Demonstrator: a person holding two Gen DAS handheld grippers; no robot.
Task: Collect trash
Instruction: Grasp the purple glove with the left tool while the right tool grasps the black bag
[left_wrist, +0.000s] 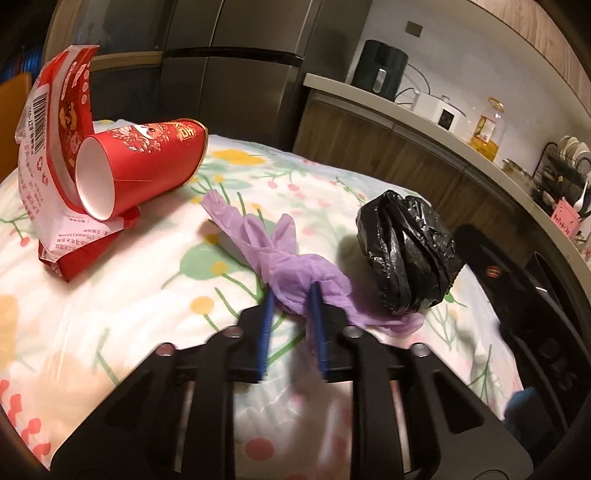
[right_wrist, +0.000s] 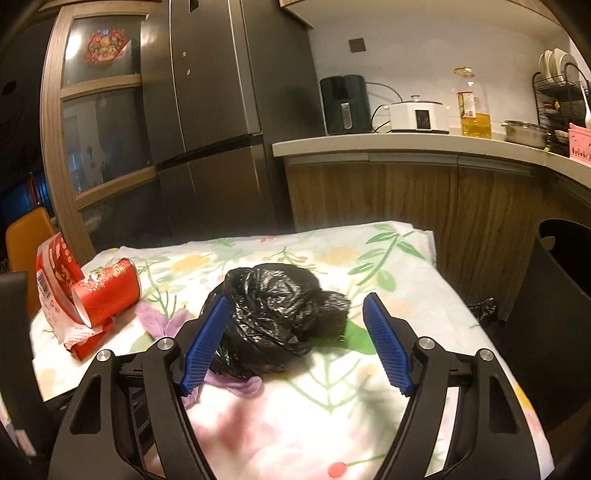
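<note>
Left gripper (left_wrist: 291, 290): jaws drawn in narrow, both blue pads pinching a bunch of the purple glove (left_wrist: 280, 251), which lies crumpled mid-counter on the floral cloth (left_wrist: 122, 295). Whether the pads have real purchase or only a thin fold, I cannot tell for certain; the fingertips are partly buried in the film.

Right gripper (right_wrist: 295, 314): jaws wide, holding nothing. It straddles the black bag (right_wrist: 273, 314); the left pad sits against or just beside the bag's edge, the right pad stands apart from it.

Other trash: red paper cup (left_wrist: 147, 162) on its side, leaning on a red-and-white wrapper (left_wrist: 48, 147) at the far left of the counter. Purple glove tail runs under the black bag's near edge.

Step in hand, as judged: secure both soft items before lifting.
- Centre the right gripper on the bag's bulk so both pads meet it evenly, then close; thin plastic squashes, so close well in.
- Lift the glove slowly: its tail is trapped under the bag and may drag it.
- Lift the bag first, or both together.
</note>
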